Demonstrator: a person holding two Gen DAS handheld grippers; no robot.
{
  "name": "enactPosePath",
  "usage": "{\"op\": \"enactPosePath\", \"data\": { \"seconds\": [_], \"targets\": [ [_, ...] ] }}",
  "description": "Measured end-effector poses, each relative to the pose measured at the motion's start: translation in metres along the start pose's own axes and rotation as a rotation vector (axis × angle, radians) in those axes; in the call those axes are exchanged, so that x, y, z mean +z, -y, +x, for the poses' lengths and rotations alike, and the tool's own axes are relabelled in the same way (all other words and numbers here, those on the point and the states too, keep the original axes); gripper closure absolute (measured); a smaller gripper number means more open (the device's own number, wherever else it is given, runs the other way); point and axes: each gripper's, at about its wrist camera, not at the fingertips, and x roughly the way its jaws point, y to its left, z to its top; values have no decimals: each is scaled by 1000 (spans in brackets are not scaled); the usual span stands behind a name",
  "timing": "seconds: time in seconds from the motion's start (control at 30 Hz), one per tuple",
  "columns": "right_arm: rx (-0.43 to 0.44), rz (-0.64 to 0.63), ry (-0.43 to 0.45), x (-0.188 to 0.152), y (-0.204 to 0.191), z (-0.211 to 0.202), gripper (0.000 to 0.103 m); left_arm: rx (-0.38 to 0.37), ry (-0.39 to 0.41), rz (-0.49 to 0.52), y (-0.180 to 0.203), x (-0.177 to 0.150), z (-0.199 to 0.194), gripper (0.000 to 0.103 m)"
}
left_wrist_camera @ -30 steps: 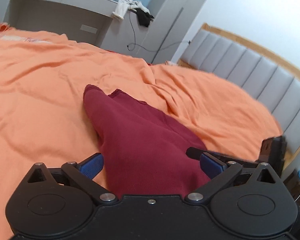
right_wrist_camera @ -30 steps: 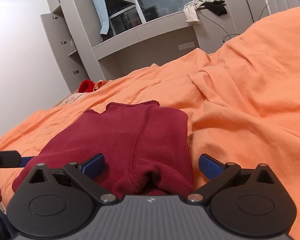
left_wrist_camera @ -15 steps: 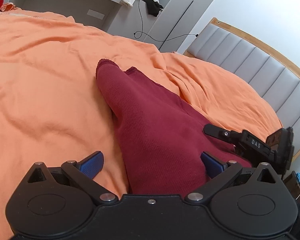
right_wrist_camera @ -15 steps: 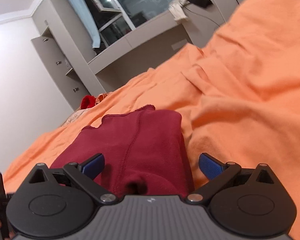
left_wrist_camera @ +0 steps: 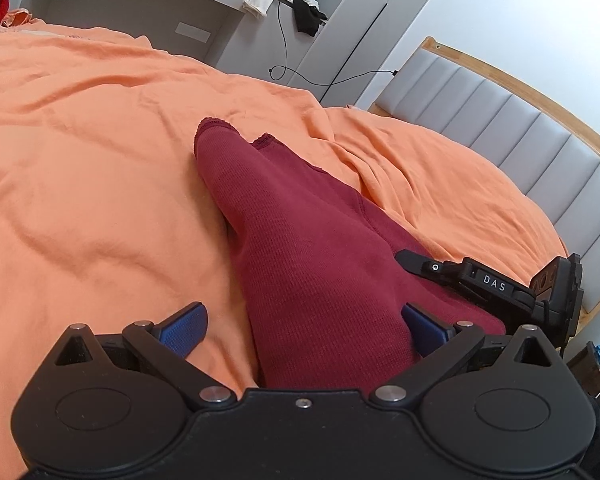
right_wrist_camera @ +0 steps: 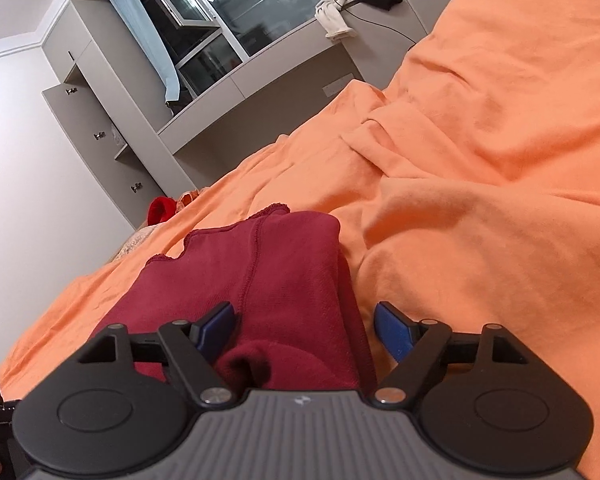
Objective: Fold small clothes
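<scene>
Right gripper (right_wrist_camera: 305, 332) jaws narrower, rolled.

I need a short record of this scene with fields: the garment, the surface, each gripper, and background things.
garment: dark red knit garment, lying bunched along its length on the bed
surface: orange bedsheet, wrinkled
left gripper: jaws wide open, near end of the garment between them, pads not pressing
right gripper: jaws have just been closing, garment edge between them, not yet pinched
background: padded grey headboard; white and black clothes on a grey ledge; window
</scene>
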Motion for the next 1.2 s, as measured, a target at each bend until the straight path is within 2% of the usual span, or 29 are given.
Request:
{"op": "enactPosePath", "data": {
  "seconds": [0.53,0.57,0.7,0.8,0.97,1.0,1.03,1.13,1.2],
  "targets": [
    [-4,-11,2,-1,-2,0,21,-1,0,0,0,0,0,1],
    [-8,-18,3,-2,-3,0,24,-1,0,-1,0,0,0,1],
    [9,-79,4,-3,-14,-2,47,-3,-10,0,-1,2,0,0],
    [29,-105,-3,-1,-20,-1,60,-32,-35,-22,-7,7,4,0],
    [42,-58,-21,1,-18,5,63,-85,-84,-79,-19,13,13,1],
    [41,-59,-16,1,-18,4,66,-84,-84,-77,-18,13,13,2],
    [35,-72,-10,0,-21,3,68,-88,-82,-74,-16,12,12,9],
    [6,-169,10,-2,-36,-1,75,-145,-81,-84,-11,14,9,39],
    [-22,-232,12,-3,-47,-4,78,-129,-78,-68,-5,16,9,44]
  ]
}}
